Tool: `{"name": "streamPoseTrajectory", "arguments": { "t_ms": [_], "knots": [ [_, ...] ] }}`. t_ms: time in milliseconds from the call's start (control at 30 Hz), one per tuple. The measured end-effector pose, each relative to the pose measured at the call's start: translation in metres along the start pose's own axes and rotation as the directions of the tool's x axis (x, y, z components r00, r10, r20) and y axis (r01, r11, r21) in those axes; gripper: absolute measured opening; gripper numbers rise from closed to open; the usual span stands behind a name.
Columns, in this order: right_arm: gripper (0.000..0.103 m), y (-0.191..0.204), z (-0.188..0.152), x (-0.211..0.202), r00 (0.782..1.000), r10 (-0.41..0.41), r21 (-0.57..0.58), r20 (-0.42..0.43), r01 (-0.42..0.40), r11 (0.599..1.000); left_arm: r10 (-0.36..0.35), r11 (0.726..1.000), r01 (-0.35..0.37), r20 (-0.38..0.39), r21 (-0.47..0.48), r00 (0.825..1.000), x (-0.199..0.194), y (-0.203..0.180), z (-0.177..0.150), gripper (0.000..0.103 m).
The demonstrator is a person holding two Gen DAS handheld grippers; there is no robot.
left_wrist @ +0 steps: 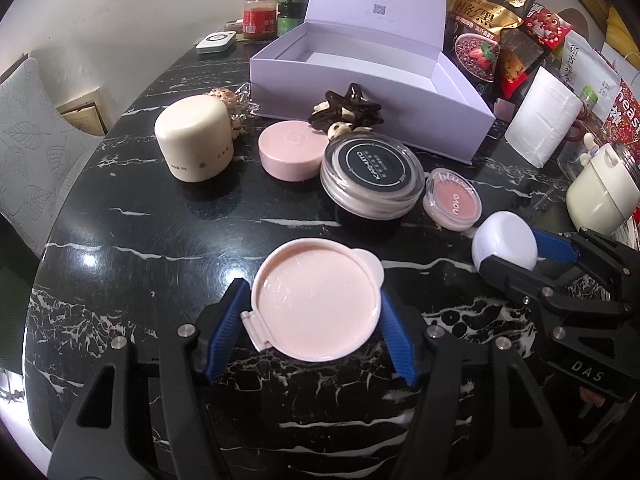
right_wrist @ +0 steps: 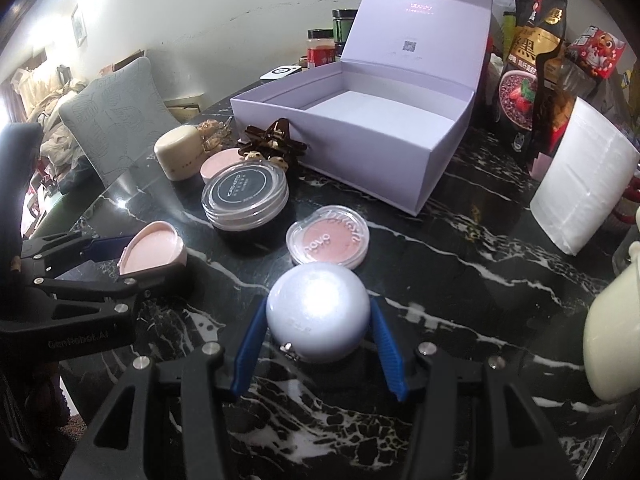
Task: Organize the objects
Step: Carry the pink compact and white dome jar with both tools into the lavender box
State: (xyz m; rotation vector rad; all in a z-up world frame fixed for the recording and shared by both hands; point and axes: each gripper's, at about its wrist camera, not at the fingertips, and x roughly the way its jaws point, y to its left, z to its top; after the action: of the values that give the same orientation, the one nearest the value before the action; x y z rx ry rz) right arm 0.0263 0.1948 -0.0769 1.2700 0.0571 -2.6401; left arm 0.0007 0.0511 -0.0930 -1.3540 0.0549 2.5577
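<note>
My left gripper [left_wrist: 314,312] is shut on a round pale pink compact [left_wrist: 316,300], also seen in the right wrist view [right_wrist: 150,256]. My right gripper [right_wrist: 318,322] is shut on a pearly white round compact [right_wrist: 318,314], which shows in the left wrist view [left_wrist: 505,245]. Both are held low over the black marble table [left_wrist: 120,240]. An open lilac box [left_wrist: 360,80] stands empty at the back. In front of it lie a blush pot [left_wrist: 452,200], a black-lidded jar [left_wrist: 372,178], a pink round case [left_wrist: 290,150], a cream jar [left_wrist: 195,138] and a dark hair clip [left_wrist: 348,112].
Snack bags [left_wrist: 492,28] and a white tissue pack [left_wrist: 540,116] crowd the back right. A cream lidded pot [left_wrist: 600,192] stands at the right edge. Spice jars [left_wrist: 260,14] and a white device [left_wrist: 216,43] sit behind the box. A grey chair [left_wrist: 36,128] is at the left.
</note>
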Motion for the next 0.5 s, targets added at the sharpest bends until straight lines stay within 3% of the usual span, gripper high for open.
{"name": "streamPoseTrajectory", "arguments": {
  "t_ms": [167,333,500],
  "knots": [
    [0.053,0.002,-0.001,0.008,1.000,-0.023,-0.008,-0.018,0.023,1.000,0.037,0.997,-0.040,0.042,0.066,0.998,0.002,-0.008,-0.004,0.063],
    [0.052,0.002,-0.001,0.011,1.000,0.000,-0.003,-0.018,0.000,1.000,-0.044,0.997,0.043,0.012,0.060,0.999,0.001,-0.006,0.004,0.061],
    [0.052,0.000,0.006,0.003,1.000,0.017,-0.002,0.005,-0.017,1.000,-0.053,0.994,0.050,0.030,0.093,0.998,-0.011,-0.010,0.020,0.061]
  ]
}}
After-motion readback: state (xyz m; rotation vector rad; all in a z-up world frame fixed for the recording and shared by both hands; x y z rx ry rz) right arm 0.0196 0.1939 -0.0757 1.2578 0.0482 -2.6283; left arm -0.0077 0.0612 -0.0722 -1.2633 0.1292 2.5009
